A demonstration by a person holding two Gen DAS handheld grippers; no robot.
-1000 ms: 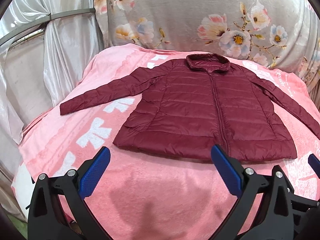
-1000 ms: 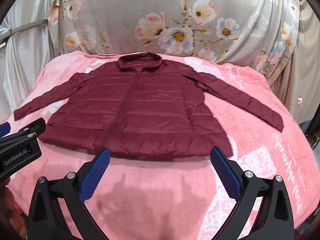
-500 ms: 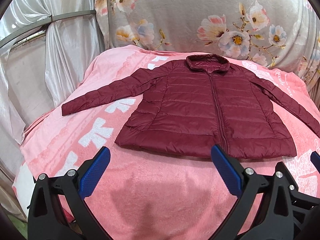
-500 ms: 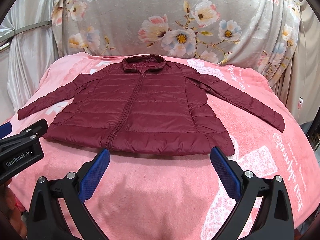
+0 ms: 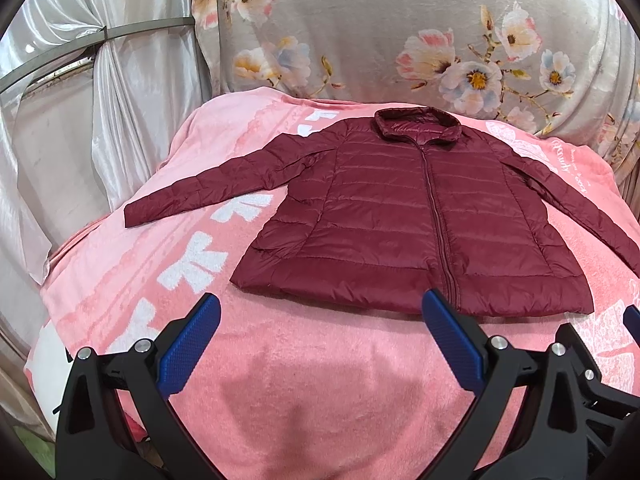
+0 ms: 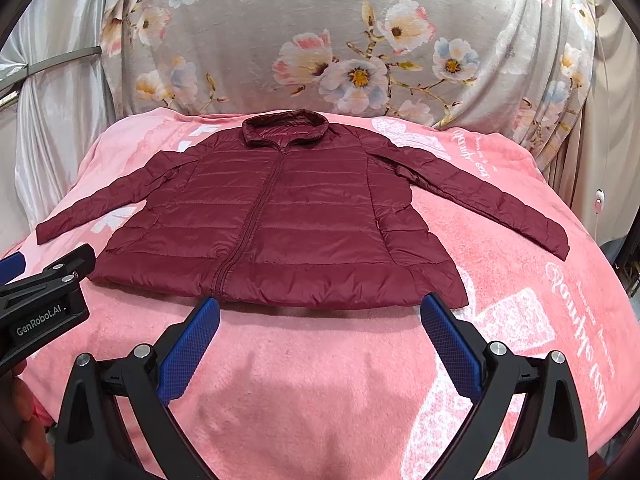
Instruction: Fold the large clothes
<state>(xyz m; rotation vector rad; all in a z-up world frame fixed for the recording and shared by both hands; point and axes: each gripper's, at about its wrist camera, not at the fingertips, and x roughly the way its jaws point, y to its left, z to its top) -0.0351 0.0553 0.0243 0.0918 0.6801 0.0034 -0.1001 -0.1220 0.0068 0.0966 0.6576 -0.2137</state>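
Jaws of both the left gripper (image 5: 320, 344) and right gripper (image 6: 320, 344) stand wide, empty, near the hem. We see the jacket (image 6: 276, 216) flat mid-frame on the blanket (image 6: 320, 380); we should pinch each cuff (image 6: 558, 242) and fold sleeves inward first.

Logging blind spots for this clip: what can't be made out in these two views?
- Left wrist view: the jacket right sleeve cuff is cut off by the frame edge.
- Both views: the jacket's back, against the pink blanket.
- Right wrist view: the left gripper fingertips, cut off at the edge.
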